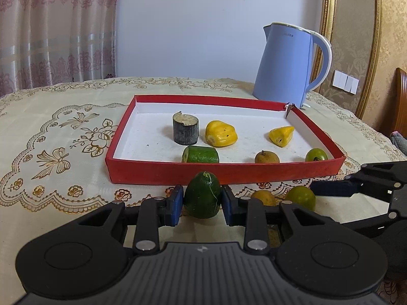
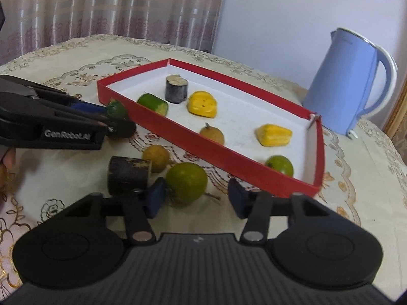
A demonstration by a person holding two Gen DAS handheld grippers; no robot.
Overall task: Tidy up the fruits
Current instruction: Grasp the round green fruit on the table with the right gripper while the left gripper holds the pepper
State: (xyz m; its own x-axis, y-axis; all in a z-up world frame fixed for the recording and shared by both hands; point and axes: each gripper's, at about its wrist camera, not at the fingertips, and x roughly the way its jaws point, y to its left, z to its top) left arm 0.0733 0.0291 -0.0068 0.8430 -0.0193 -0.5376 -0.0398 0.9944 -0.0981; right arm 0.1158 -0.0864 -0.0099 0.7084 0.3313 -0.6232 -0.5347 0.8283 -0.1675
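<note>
While the left gripper [image 1: 202, 201] pinches a dark green oval fruit [image 1: 202, 195] just before the shallow red cardboard tray [image 1: 162, 171] — ready for loading — the right gripper [image 2: 195, 200] straddles a round green fruit [image 2: 186, 181], fingers not yet pressing.

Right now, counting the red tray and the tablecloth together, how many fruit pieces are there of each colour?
Green fruit pieces, round or cut: 4
Yellow fleshy chunks: 2
Brownish small round fruits: 2
Dark grey cut cylinders: 2
Total: 10
</note>
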